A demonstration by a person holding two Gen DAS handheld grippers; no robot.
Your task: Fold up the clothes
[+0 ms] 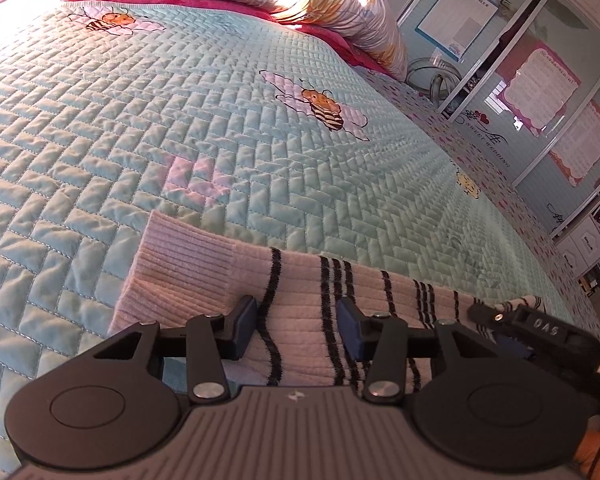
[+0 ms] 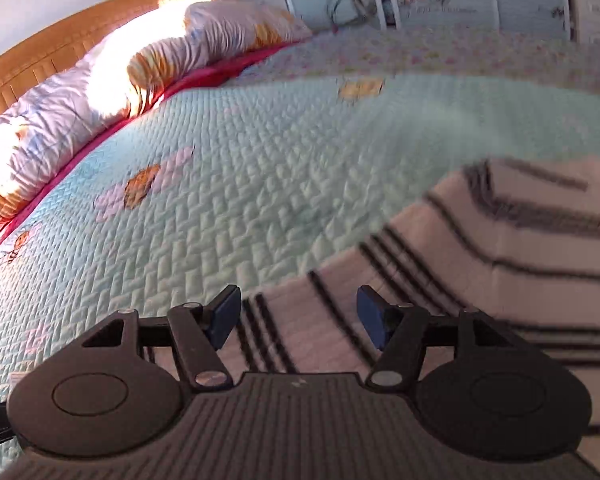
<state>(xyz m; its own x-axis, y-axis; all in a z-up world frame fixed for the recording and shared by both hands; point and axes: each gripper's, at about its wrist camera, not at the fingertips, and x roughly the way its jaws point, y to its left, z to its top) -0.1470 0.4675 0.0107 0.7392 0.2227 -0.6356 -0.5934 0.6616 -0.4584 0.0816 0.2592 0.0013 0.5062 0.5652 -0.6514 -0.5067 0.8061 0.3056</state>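
Hovering low over the striped sweater (image 1: 308, 320), the left gripper (image 1: 296, 326) sits nearest, its jaws spread part-way with the pale knit between them; neither blue pad looks pressed into the cloth, so I judge it is poised over the sleeve rather than pinching it. The sweater lies flat on the quilt (image 1: 180, 140), sleeve stretched out with its ribbed cuff (image 1: 168, 276) pointing away from the body of the garment, probably laid so for folding the sleeve inward. Just beyond the sweater's striped run, the right gripper (image 2: 298, 314) has its jaws wider apart, straddling the knit without clamping; its view is blurred. Past the sweater the quilt lies bare, then 2 flowered pillows (image 1: 340, 12) at the headboard (image 2: 80, 44).
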